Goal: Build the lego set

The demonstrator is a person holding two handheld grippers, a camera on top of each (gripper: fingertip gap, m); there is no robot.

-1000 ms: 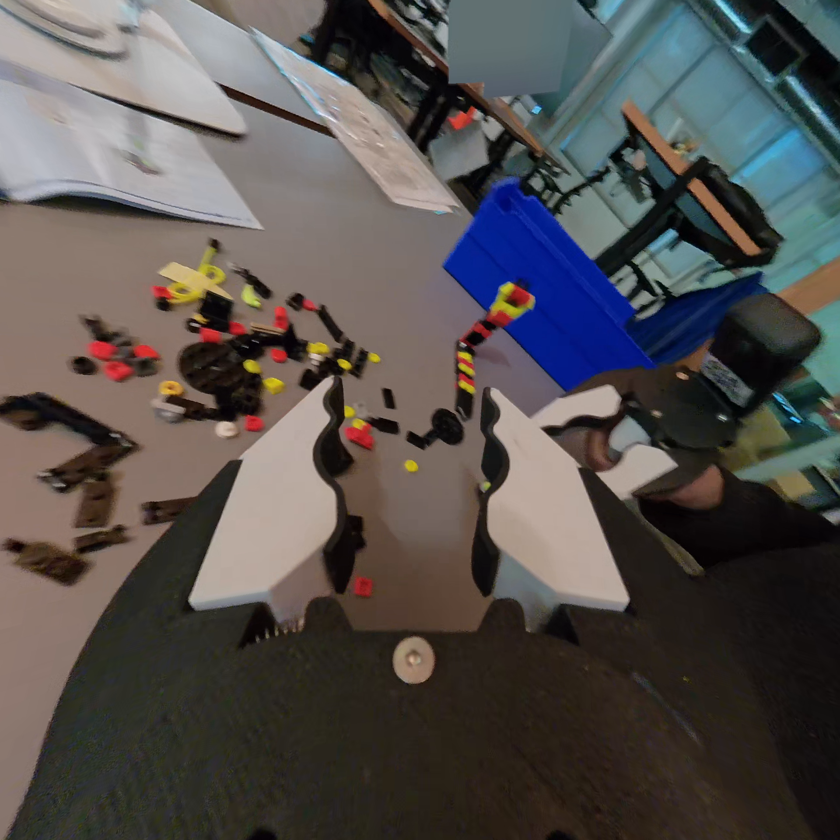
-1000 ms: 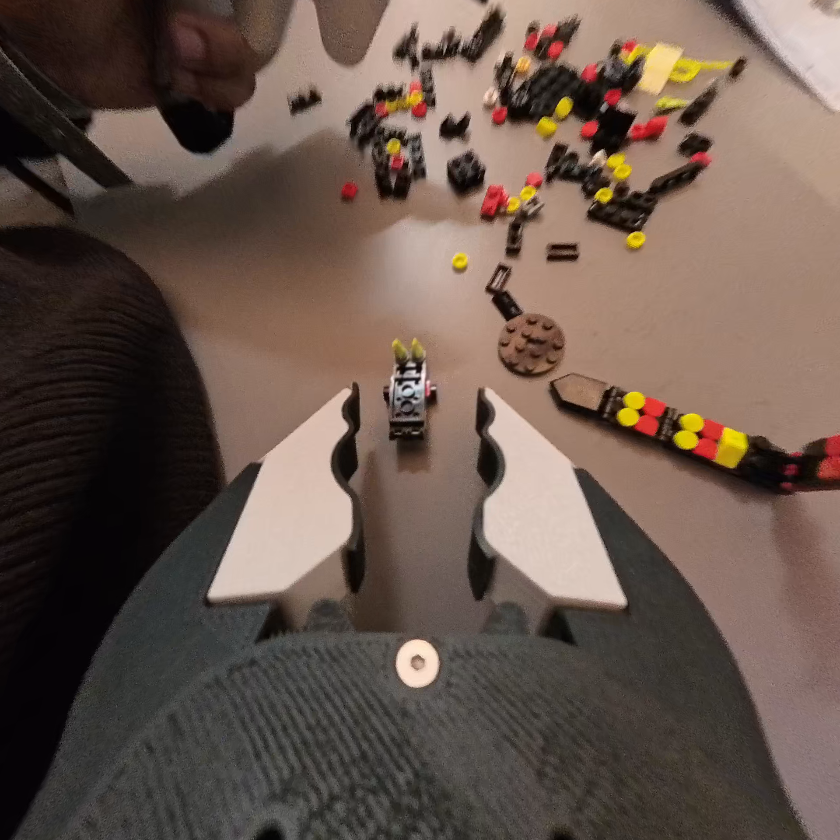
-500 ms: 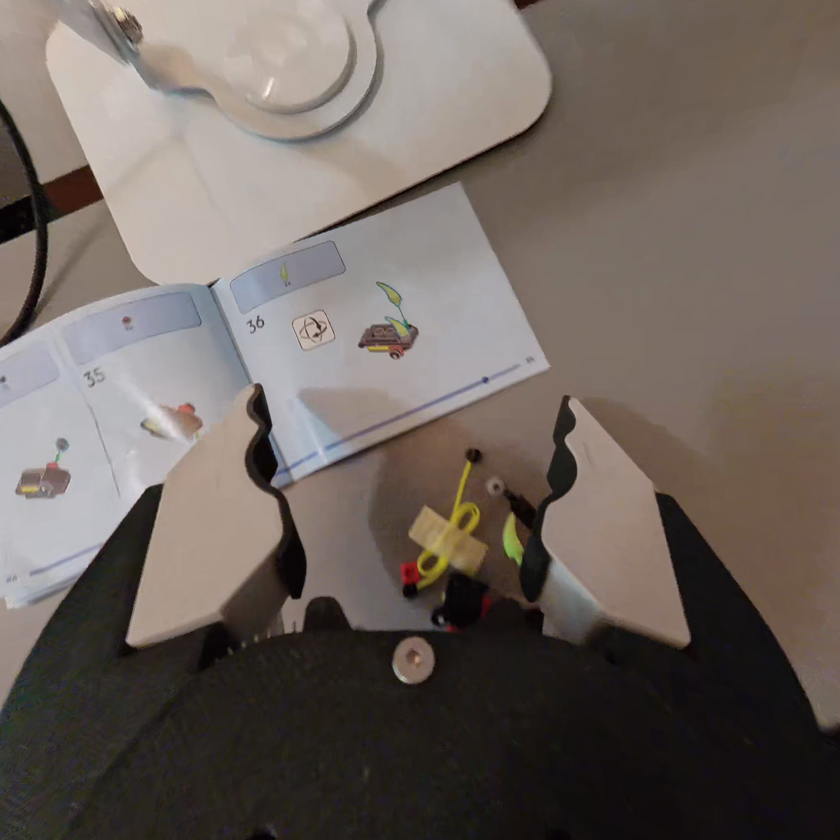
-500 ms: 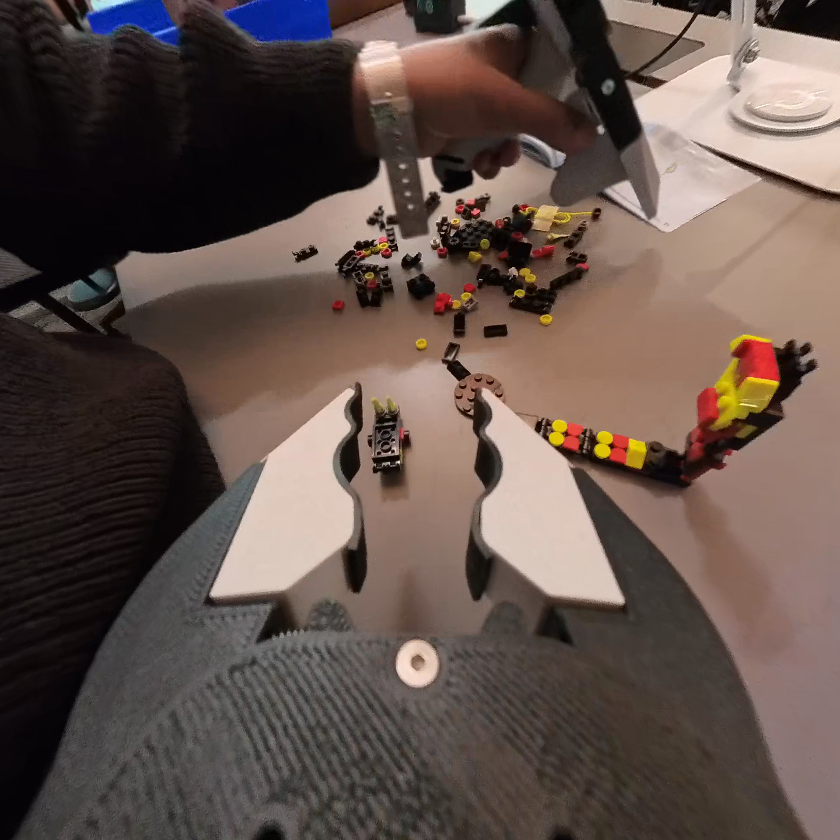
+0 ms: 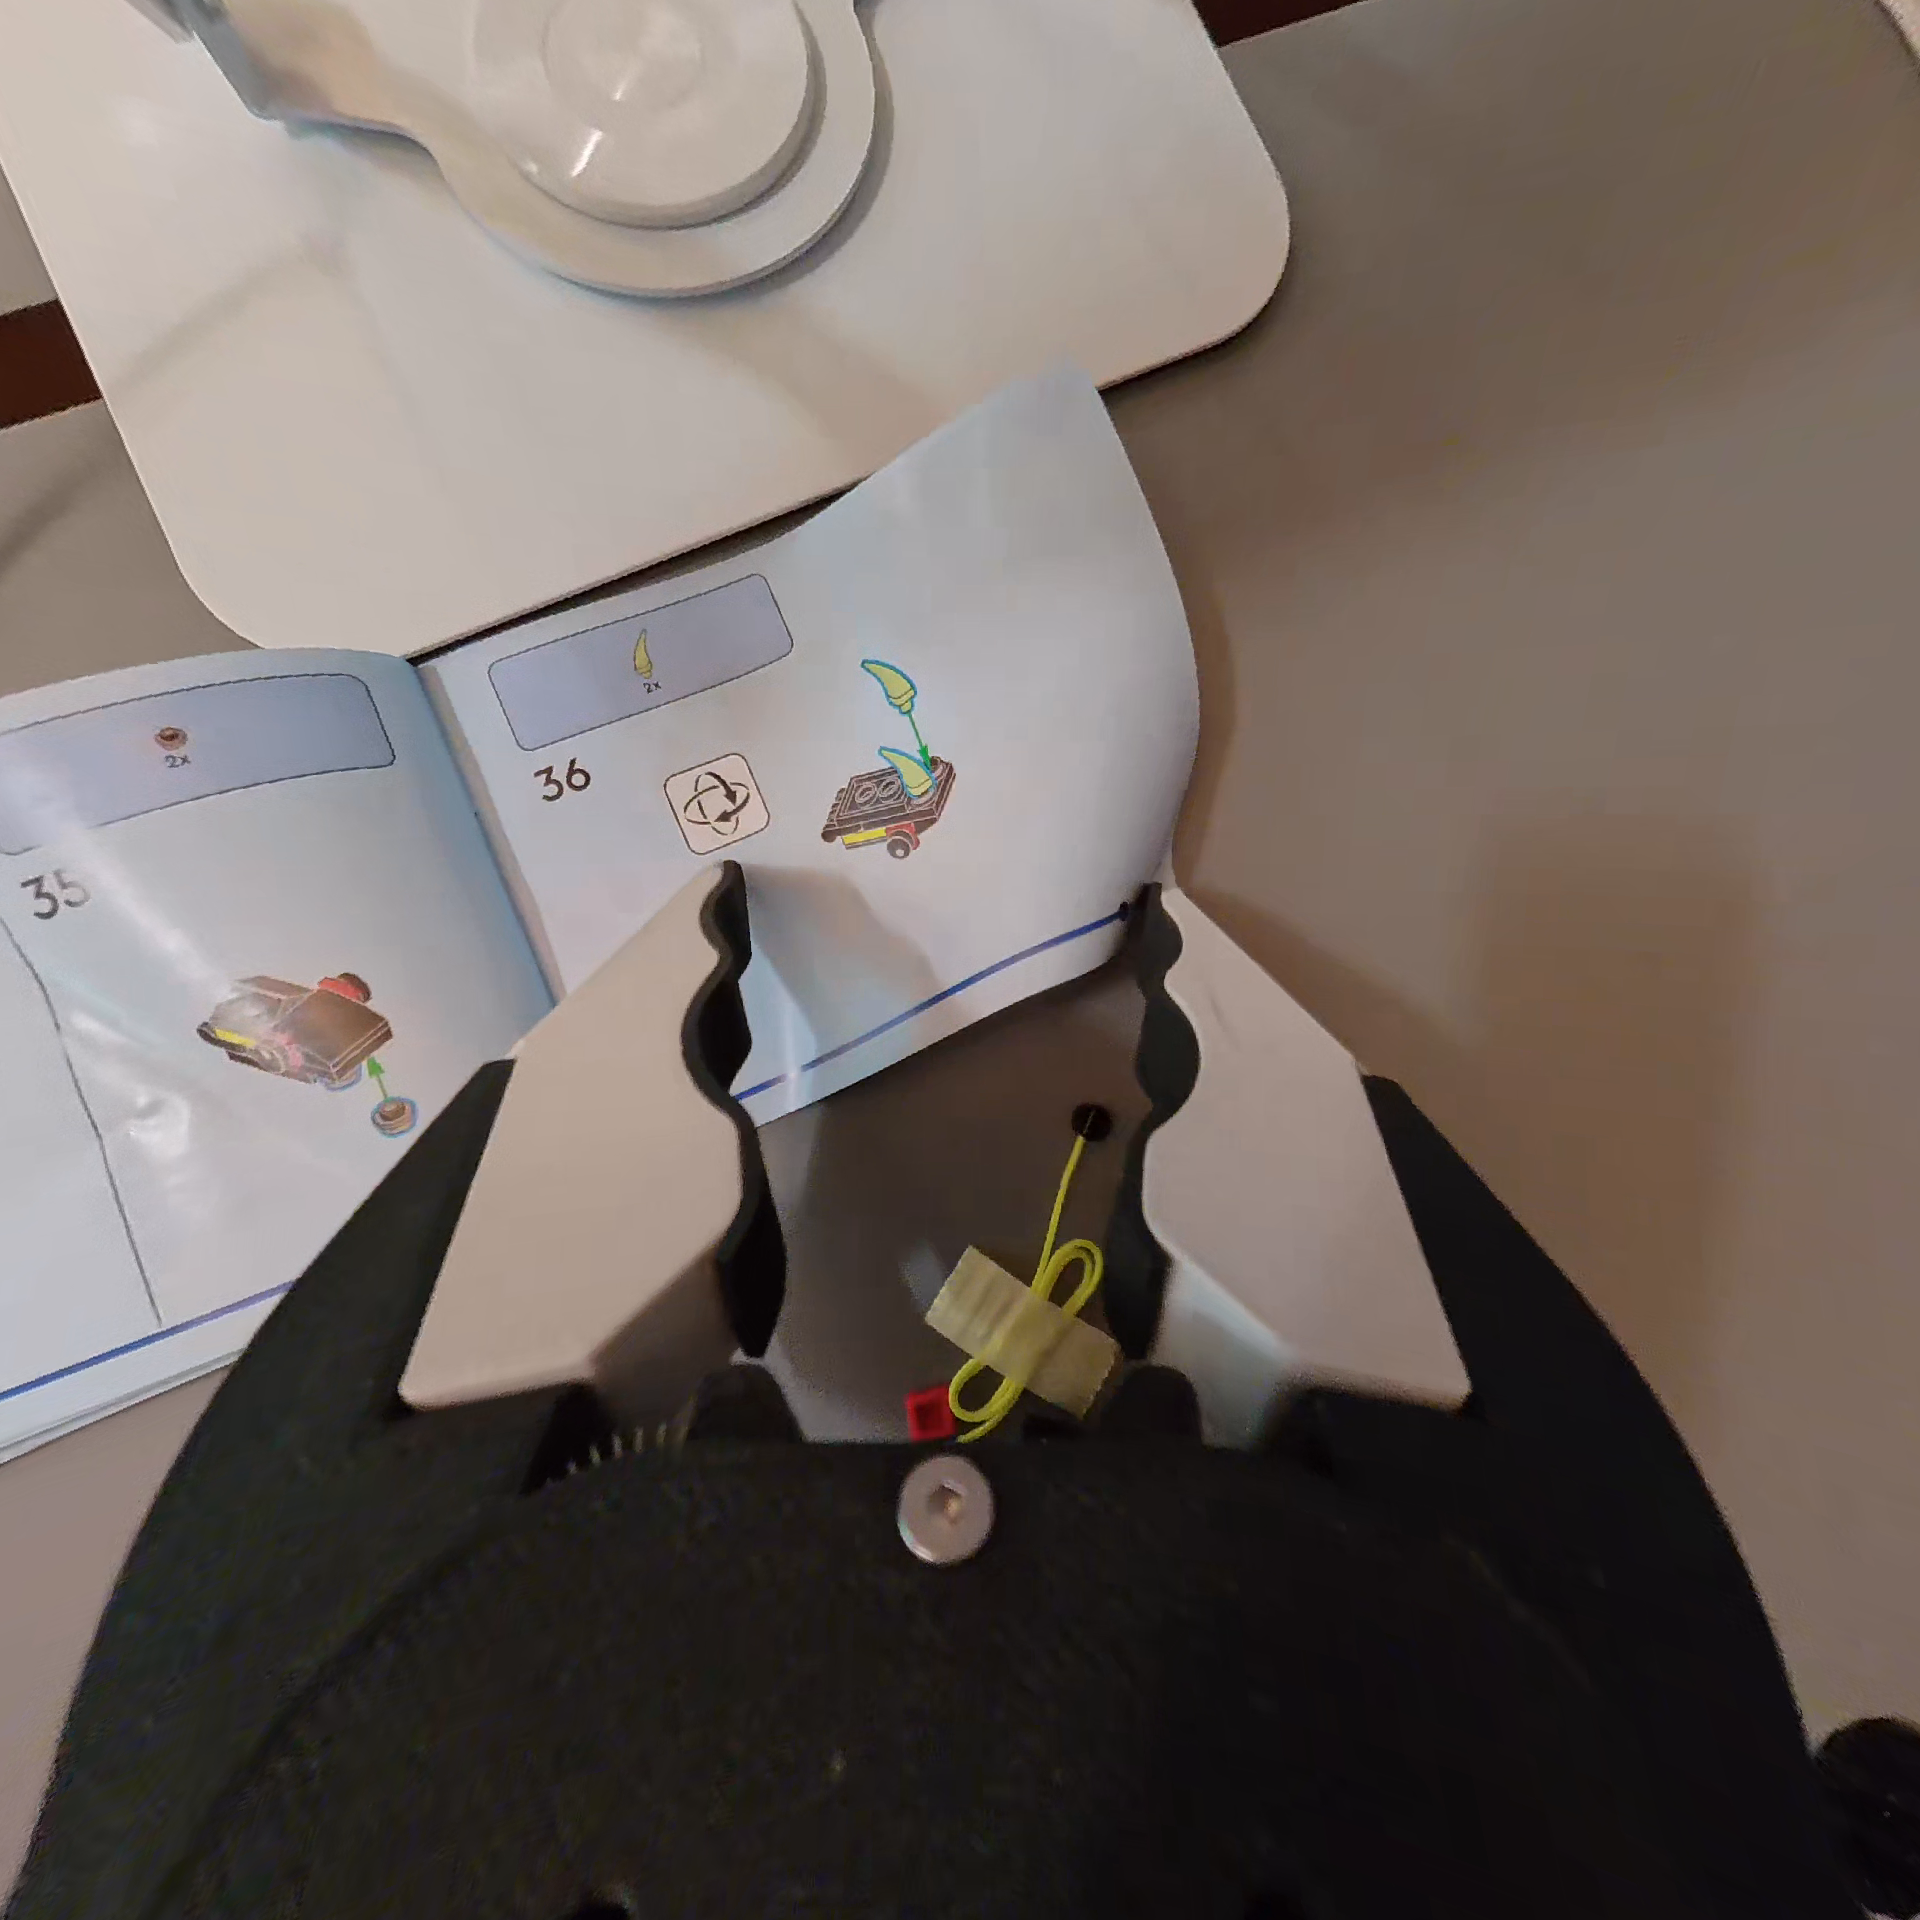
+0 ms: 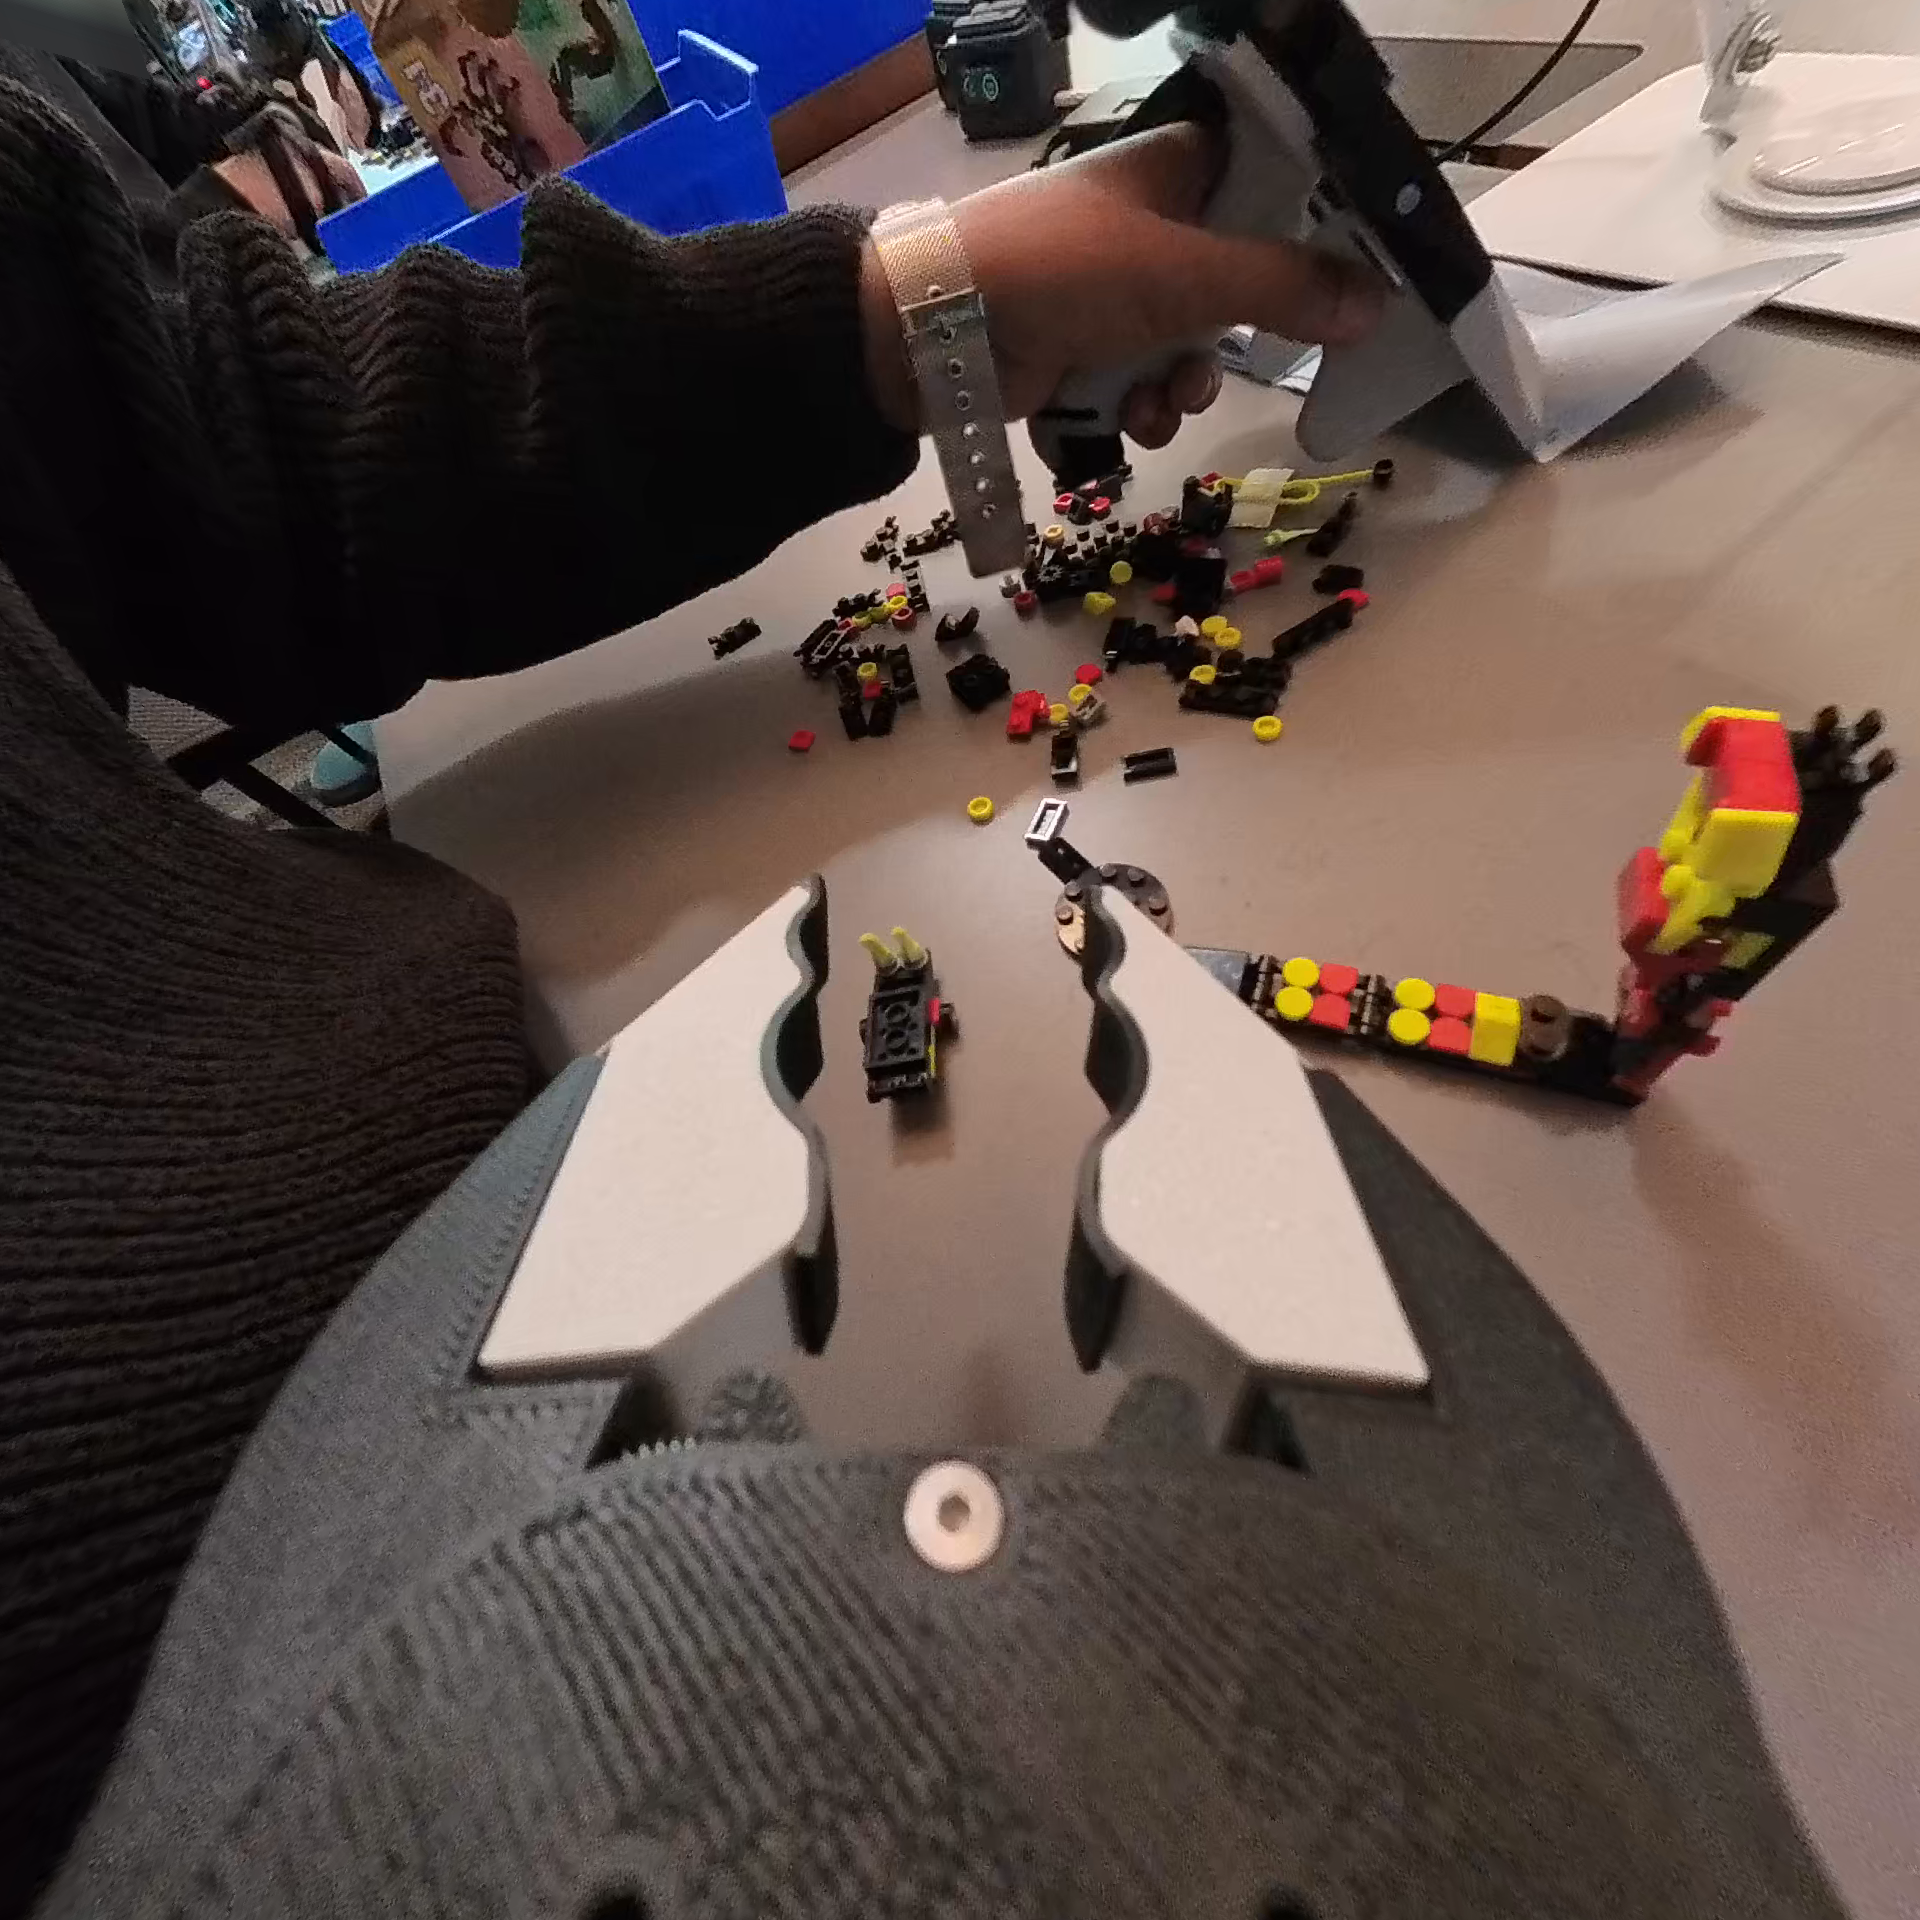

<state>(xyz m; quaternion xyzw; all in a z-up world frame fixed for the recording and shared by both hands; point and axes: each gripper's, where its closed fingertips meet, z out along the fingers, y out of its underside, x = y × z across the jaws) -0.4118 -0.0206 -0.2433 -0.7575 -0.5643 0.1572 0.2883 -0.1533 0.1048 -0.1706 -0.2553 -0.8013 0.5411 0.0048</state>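
My left gripper (image 5: 935, 894) is open over the open instruction booklet (image 5: 644, 831). Its fingertips rest at the right-hand page's lower edge, and that page (image 5: 1018, 582) curls up off the table. The same gripper shows far off in the right wrist view (image 6: 1434, 353), with the lifted page (image 6: 1662, 312). My right gripper (image 6: 951, 899) is open and empty, low over the table. A small black assembly with two yellow-green horns (image 6: 902, 1023) lies between its fingers, untouched. A long black build with red and yellow studs (image 6: 1403, 1013) lies to the right, its end (image 6: 1725, 883) standing upright.
A pile of loose black, red and yellow pieces (image 6: 1091, 623) lies beyond. A brown round plate (image 6: 1117, 894) sits by my right fingertip. A taped yellow-green string (image 5: 1023, 1320) lies under the left gripper. A white stand base (image 5: 623, 364) is behind the booklet. A sleeved arm (image 6: 416, 416) crosses the left; a blue bin (image 6: 623, 156) stands far back.
My left gripper swung from the pieces to the booklet, moved onto the right page and narrowed its jaws; the page's corner has lifted. My right gripper stayed open around the small assembly.
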